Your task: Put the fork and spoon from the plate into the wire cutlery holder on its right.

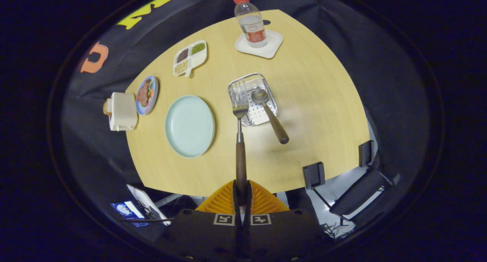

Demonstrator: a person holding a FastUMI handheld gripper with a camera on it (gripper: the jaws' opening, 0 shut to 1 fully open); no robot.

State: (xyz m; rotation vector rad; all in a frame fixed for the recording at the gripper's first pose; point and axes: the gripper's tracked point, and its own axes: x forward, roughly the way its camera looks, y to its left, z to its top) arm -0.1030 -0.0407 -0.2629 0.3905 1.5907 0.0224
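Fork [240, 140] clamped by wooden handle between my gripper [242, 195] fingers, tines over wire cutlery holder [266, 88]. Spoon [268, 114] leans inside holder. Plate [189, 126] bare, left of holder.

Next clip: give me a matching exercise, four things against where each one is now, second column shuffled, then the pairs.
Things:
1. fork
2. spoon
3. bottle
4. plate

Places:
A. on the white coaster
B. bare, left of the holder
C. handle gripped between the fingers, tines over the holder
D. bowl in the holder, handle leaning out

Pairs: 1-C, 2-D, 3-A, 4-B
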